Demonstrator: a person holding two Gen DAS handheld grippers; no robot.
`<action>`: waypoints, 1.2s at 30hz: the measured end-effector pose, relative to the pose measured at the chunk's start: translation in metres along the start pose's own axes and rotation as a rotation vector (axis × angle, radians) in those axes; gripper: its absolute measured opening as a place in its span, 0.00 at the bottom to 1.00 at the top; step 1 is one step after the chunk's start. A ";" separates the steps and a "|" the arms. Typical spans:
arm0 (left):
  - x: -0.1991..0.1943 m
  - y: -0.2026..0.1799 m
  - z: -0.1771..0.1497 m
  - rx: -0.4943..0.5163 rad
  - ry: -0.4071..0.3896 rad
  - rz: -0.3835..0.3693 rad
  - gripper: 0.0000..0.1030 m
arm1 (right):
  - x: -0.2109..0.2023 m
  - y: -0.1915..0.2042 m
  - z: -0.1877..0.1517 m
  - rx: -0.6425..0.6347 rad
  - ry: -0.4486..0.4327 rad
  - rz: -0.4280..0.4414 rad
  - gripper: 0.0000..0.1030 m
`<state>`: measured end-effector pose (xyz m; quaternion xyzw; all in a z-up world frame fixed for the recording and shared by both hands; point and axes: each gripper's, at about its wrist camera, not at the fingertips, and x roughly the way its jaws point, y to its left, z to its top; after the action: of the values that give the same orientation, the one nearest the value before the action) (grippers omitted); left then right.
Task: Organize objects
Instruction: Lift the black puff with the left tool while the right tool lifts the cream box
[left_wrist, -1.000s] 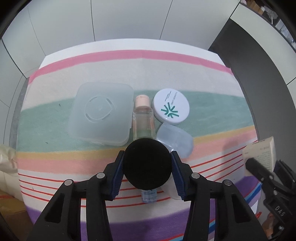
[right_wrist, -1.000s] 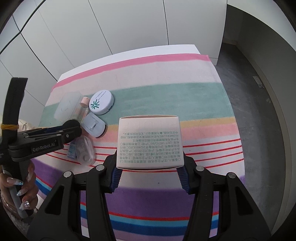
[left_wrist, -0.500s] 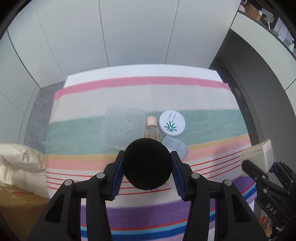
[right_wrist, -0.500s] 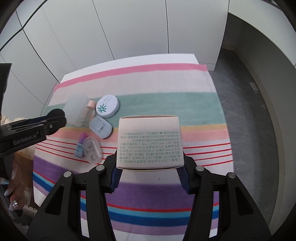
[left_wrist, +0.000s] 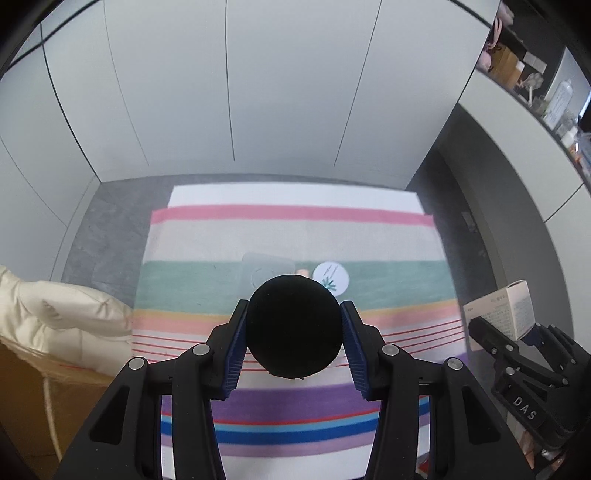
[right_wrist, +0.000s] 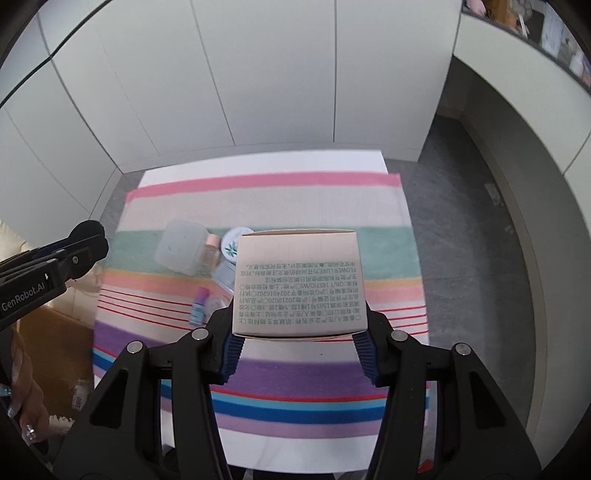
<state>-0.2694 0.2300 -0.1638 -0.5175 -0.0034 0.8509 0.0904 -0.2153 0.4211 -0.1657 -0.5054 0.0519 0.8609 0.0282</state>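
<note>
Your left gripper (left_wrist: 293, 334) is clenched on a black round disc (left_wrist: 293, 328), its blue-padded fingers (left_wrist: 236, 350) pressing the disc's two sides. It points steeply downward, held high over the desk (left_wrist: 288, 236) with its striped cloth. Your right gripper (right_wrist: 297, 336) is clamped on a pale printed carton (right_wrist: 299, 282), gripped near the carton's lower edge, the printed face turned toward the camera with its text upside down. It too points steeply down from well above the desk.

In the left wrist view, the right gripper and its carton appear at the right edge, beside the desk's right side. In the right wrist view, the left gripper with its disc shows at the left edge, beyond the cloth's left border, and your left hand (right_wrist: 26, 413) grips the handle below it.

On the green stripe lie a translucent square case (right_wrist: 181, 251), a small pink-capped bottle (right_wrist: 209, 253) just beside it, and a white round compact (right_wrist: 232, 245) with a green mark. Nearer you sit a pale blue case (right_wrist: 225, 275), a small purple-topped bottle (right_wrist: 199, 304) and a clear lens case (right_wrist: 216, 304), partly hidden behind the carton.
</note>
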 end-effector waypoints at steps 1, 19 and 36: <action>-0.010 -0.003 0.002 0.005 -0.006 0.003 0.47 | -0.011 0.003 0.003 -0.010 -0.011 -0.003 0.52; -0.171 -0.019 0.009 0.002 -0.167 0.052 0.47 | -0.148 0.019 0.026 -0.042 -0.183 0.025 0.52; -0.214 -0.009 -0.013 -0.014 -0.217 0.058 0.47 | -0.184 0.021 0.007 -0.029 -0.215 0.033 0.52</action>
<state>-0.1608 0.2039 0.0189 -0.4228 -0.0041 0.9041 0.0611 -0.1337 0.4017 -0.0008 -0.4095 0.0444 0.9112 0.0124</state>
